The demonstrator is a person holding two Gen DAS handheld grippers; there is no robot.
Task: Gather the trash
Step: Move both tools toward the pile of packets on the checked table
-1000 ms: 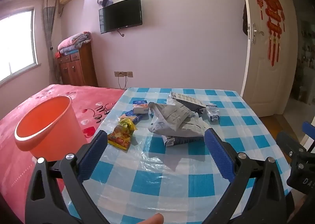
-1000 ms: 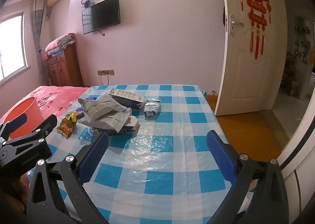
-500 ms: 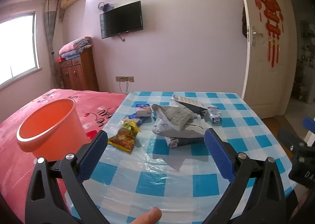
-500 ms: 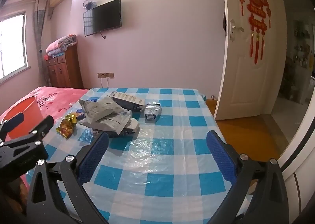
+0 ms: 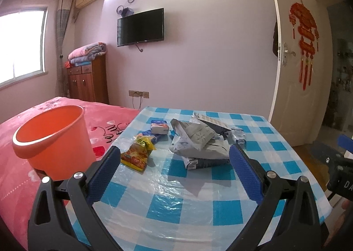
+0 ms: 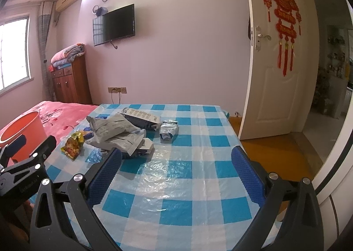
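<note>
While both grippers hover above the near edge of the checked table (image 5: 220, 209), nothing is yet picked up: the left gripper (image 5: 174, 171) and right gripper (image 6: 176, 171) stand spread wide and empty. Trash lies mid-table: grey mailer bags (image 5: 198, 140), a yellow snack wrapper (image 5: 138, 154), what may be a crushed bottle (image 6: 168, 129). Next, reach forward, pinch one piece, and carry it to the orange bucket (image 5: 53, 140) at the left.
</note>
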